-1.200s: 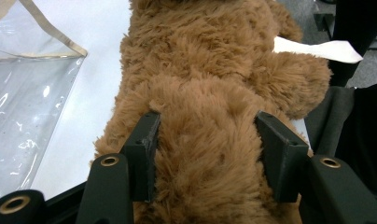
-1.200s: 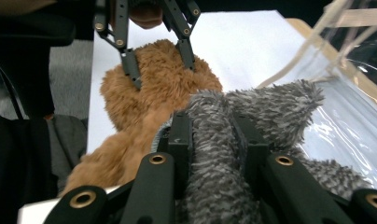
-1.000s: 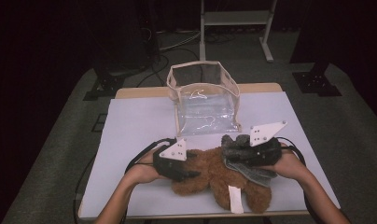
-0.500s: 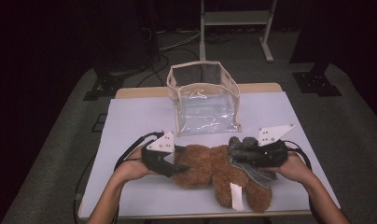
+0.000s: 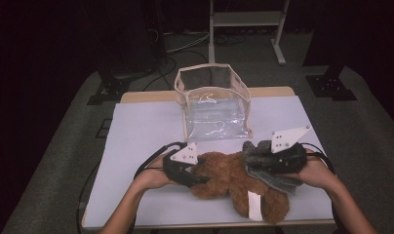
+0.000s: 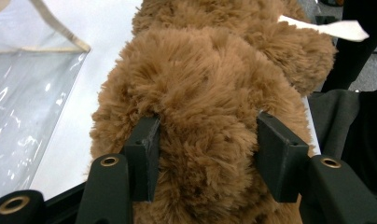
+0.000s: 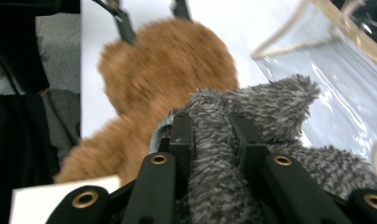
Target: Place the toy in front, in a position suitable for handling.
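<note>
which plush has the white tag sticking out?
The brown plush bear, pinched by the left claw; its white tag lies at the table's near edge. The grey plush in the right claw shows none.

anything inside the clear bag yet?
No. The clear bag stands open and its see-through walls show nothing inside. Both plush toys are outside it: brown teddy bear on the table, grey plush beside it.

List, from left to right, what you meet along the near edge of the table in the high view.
Left hand-held gripper → brown teddy bear → grey plush toy → right hand-held gripper, overlapping the grey toy it holds.
</note>
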The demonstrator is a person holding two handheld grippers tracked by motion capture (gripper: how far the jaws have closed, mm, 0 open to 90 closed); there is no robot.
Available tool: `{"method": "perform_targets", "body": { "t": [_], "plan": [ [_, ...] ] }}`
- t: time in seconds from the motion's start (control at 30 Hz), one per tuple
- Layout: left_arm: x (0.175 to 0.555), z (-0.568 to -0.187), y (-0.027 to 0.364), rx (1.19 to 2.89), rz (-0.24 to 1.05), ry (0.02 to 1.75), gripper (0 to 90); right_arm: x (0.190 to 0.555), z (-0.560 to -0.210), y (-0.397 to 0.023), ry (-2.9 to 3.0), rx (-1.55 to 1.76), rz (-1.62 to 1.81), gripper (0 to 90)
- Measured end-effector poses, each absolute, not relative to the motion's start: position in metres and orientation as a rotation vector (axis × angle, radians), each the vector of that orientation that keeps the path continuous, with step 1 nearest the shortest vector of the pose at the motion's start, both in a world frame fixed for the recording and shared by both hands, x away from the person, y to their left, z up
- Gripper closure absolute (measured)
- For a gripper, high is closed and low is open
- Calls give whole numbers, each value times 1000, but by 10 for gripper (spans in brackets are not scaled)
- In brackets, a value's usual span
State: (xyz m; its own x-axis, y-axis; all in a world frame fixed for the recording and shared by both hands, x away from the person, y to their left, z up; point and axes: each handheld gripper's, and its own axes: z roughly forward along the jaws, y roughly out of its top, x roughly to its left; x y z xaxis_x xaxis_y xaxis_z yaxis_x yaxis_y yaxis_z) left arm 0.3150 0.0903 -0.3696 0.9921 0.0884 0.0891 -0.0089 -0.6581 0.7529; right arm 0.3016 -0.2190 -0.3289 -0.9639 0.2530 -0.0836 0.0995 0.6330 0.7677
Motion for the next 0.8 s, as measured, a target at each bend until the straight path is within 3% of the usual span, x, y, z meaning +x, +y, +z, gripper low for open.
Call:
{"method": "perform_targets", "body": {
  "t": [0.27, 0.53, 0.8],
  "plan": [
    [307, -373, 73, 2301, 155, -3, 455, 301, -331, -179, 2731, 159, 1193, 726],
    [303, -377, 79, 2272, 135, -4, 454, 299, -352, -198, 2738, 227, 1185, 730],
    [302, -377, 71, 2285, 143, -16, 457, 290, -333, -181, 2679, 123, 1213, 730]
  ]
}}
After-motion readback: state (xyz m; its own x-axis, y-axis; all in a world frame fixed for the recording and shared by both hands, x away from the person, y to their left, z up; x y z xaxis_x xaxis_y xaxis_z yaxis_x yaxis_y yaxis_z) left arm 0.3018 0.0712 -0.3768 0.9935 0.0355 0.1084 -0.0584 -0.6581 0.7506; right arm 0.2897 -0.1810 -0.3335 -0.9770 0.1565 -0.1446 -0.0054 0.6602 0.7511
